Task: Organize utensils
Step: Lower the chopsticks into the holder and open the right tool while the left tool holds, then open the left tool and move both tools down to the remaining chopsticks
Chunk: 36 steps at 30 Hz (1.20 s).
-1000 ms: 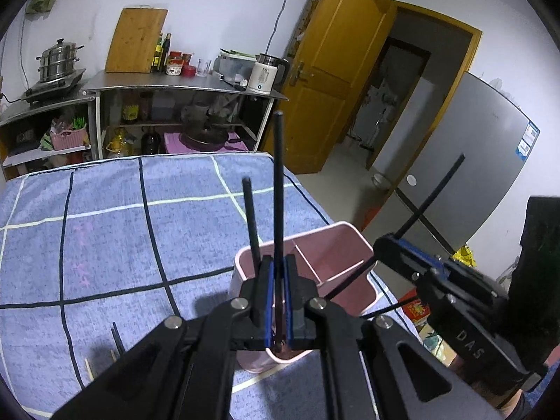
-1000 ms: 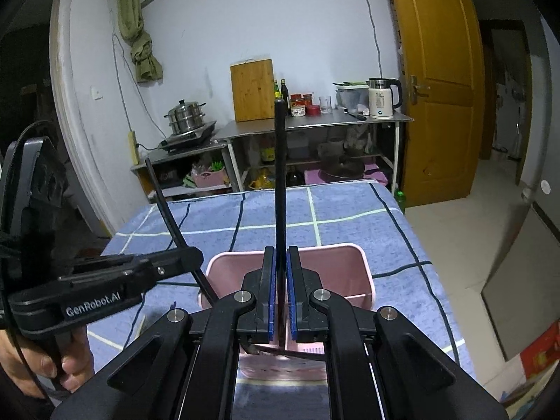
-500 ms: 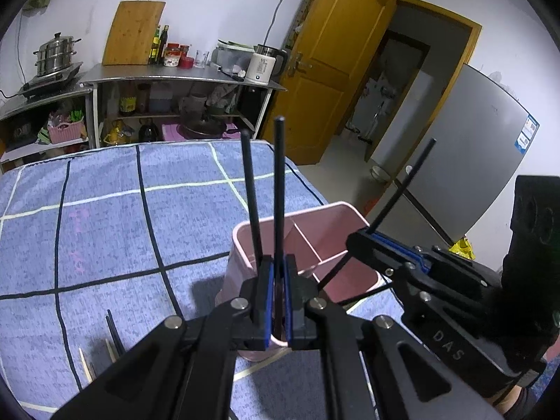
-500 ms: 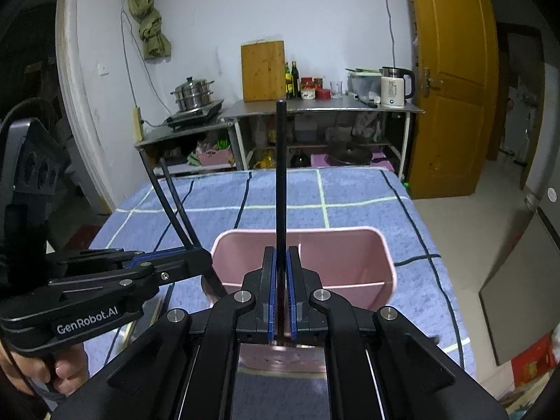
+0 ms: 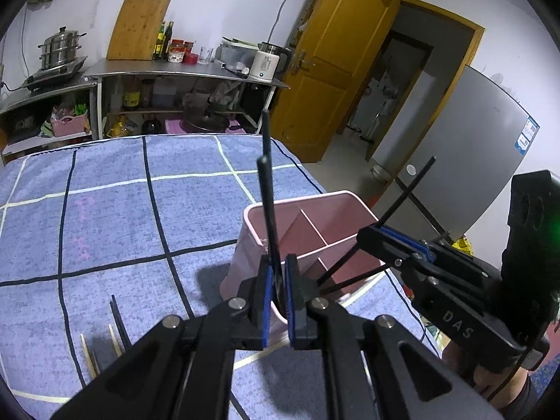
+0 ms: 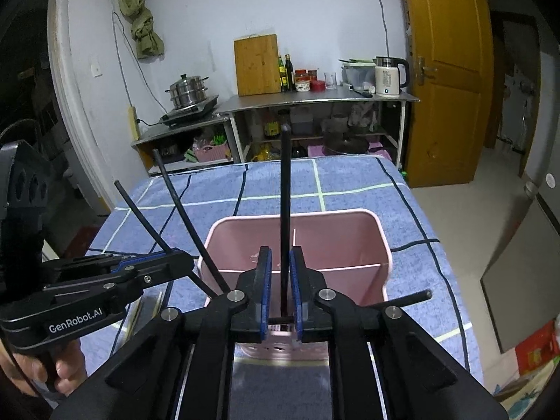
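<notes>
Left wrist view first: the left gripper (image 5: 278, 297) hangs right over the near corner of the pink plastic utensil caddy (image 5: 344, 198), a rectangular bin split by thin dividers, which stands on the blue checked cloth (image 5: 105, 210) near its right-hand edge. Its blue pads have just been easing apart, and there's a narrow gap showing now, with two black chopsticks (image 5: 267, 192) standing up between them, tips down in the near compartment; the pads no longer seem to press them, so I'd call this the release, sticks held upright so they drop cleanly into the slot. Off to the right, the right gripper (image 5: 376, 231) angles in over the caddy's far side with its own black sticks poking out. On the cloth at lower left lie a few loose chopsticks (image 5: 117, 318), one dark and two pale, so I'd judge more sorting is left. Over to the right wrist view: same story here, jaws just opening to a slim gap, a single black chopstick (image 6: 285, 210) rising straight between the pads, a second black stick (image 6: 399, 300) lying crosswise beneath them and jutting right. The caddy sits directly below and ahead, so this load is also lined up to fall in. The left gripper comes in from the left, a hand (image 6: 52, 371) wrapped round its handle.
</notes>
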Motion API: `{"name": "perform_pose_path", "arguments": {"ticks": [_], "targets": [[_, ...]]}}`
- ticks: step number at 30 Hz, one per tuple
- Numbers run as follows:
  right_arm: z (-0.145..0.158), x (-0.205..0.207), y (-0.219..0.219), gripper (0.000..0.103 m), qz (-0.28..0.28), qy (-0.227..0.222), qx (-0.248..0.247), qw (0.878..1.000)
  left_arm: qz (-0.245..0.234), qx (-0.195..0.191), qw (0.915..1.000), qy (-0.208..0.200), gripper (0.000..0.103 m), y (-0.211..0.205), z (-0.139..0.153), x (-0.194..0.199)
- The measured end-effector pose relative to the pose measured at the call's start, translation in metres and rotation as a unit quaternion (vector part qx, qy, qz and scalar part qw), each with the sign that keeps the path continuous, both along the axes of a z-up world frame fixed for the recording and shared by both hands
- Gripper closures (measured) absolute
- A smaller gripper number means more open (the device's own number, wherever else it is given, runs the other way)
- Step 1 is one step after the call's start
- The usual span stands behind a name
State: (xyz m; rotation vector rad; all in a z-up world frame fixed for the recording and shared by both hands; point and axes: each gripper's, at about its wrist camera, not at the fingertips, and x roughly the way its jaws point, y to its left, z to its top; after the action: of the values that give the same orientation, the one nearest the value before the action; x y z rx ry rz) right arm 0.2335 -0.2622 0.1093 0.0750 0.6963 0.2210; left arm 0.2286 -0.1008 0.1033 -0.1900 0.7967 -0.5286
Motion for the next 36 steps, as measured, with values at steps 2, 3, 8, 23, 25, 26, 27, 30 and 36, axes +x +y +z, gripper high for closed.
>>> {"name": "perform_pose_path", "arguments": {"ticks": [2, 3, 8, 23, 25, 26, 27, 30, 36], "targets": [[0.003, -0.005, 0.000, 0.090, 0.001, -0.005, 0.003, 1.000, 0.000, -0.001, 1.0000, -0.004, 0.083, 0.002, 0.003, -0.004], [0.004, -0.007, 0.000, 0.088, 0.001, -0.007, 0.004, 1.000, -0.001, -0.002, 1.0000, -0.008, 0.080, 0.004, 0.005, -0.008], [0.015, -0.024, 0.000, 0.085, 0.005, -0.028, 0.014, 0.999, 0.002, -0.008, 0.9996, -0.026, 0.077, 0.014, 0.019, -0.024], [0.027, -0.067, 0.007, 0.085, 0.024, -0.052, 0.054, 0.997, 0.048, -0.014, 0.9965, -0.066, 0.055, 0.066, 0.035, -0.076], [0.024, -0.071, 0.011, 0.085, 0.032, -0.049, 0.059, 0.997, 0.056, -0.007, 0.9967, -0.058, 0.055, 0.075, 0.027, -0.082], [0.022, -0.073, 0.013, 0.085, 0.036, -0.048, 0.059, 0.996, 0.057, -0.005, 0.9968, -0.056, 0.055, 0.080, 0.023, -0.085], [0.019, -0.075, 0.016, 0.085, 0.040, -0.047, 0.059, 0.996, 0.062, -0.002, 0.9965, -0.056, 0.055, 0.085, 0.019, -0.090], [0.009, -0.080, 0.024, 0.085, 0.054, -0.038, 0.067, 0.996, 0.074, 0.006, 0.9959, -0.051, 0.055, 0.098, 0.005, -0.101], [-0.014, -0.083, 0.041, 0.085, 0.077, -0.011, 0.068, 0.995, 0.099, 0.017, 0.9948, -0.016, 0.055, 0.121, -0.030, -0.114]]}}
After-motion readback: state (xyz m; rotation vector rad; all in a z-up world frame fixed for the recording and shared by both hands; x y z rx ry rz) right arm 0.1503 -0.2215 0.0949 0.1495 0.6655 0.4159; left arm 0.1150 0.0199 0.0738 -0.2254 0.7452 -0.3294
